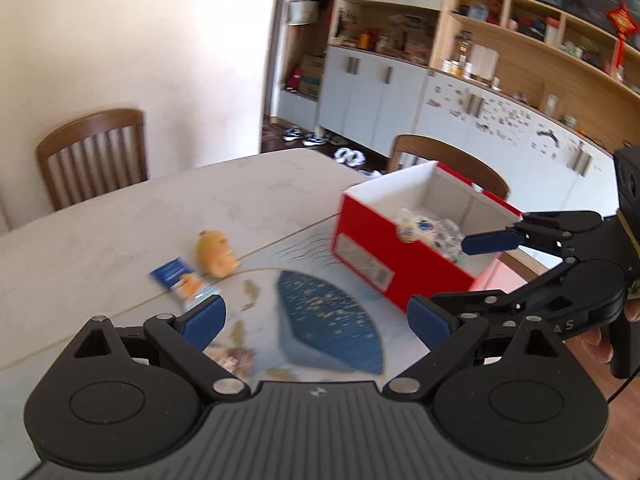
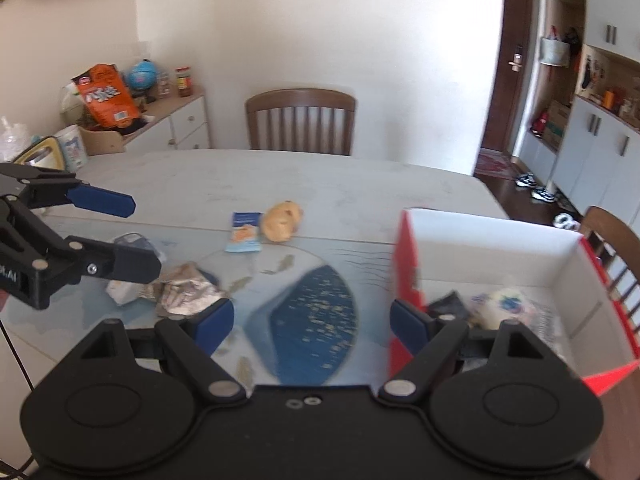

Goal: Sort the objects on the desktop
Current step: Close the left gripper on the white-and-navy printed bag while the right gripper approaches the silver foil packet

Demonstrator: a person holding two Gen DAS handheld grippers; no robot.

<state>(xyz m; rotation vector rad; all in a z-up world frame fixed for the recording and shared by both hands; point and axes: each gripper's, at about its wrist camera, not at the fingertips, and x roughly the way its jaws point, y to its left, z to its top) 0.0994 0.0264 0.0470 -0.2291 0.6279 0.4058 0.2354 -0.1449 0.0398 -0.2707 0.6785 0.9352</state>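
A red box with white inside (image 1: pixel 372 248) stands on the table at the right and holds a pale round toy (image 2: pixel 506 306) and other items. A yellow plush toy (image 1: pixel 215 254) and a blue-orange packet (image 1: pixel 182 282) lie on the table beyond the mat; both also show in the right wrist view, the toy (image 2: pixel 282 220) and the packet (image 2: pixel 244 232). Crumpled silver wrappers (image 2: pixel 186 294) lie left of the mat. My left gripper (image 1: pixel 316 320) is open and empty above the mat. My right gripper (image 2: pixel 312 320) is open and empty beside the box's near wall.
A blue patterned mat (image 2: pixel 316 320) covers the table's near part. Wooden chairs (image 2: pixel 300 120) stand at the far side and behind the box (image 1: pixel 448 164). A sideboard with a snack bag and globe (image 2: pixel 120 96) is at the far left.
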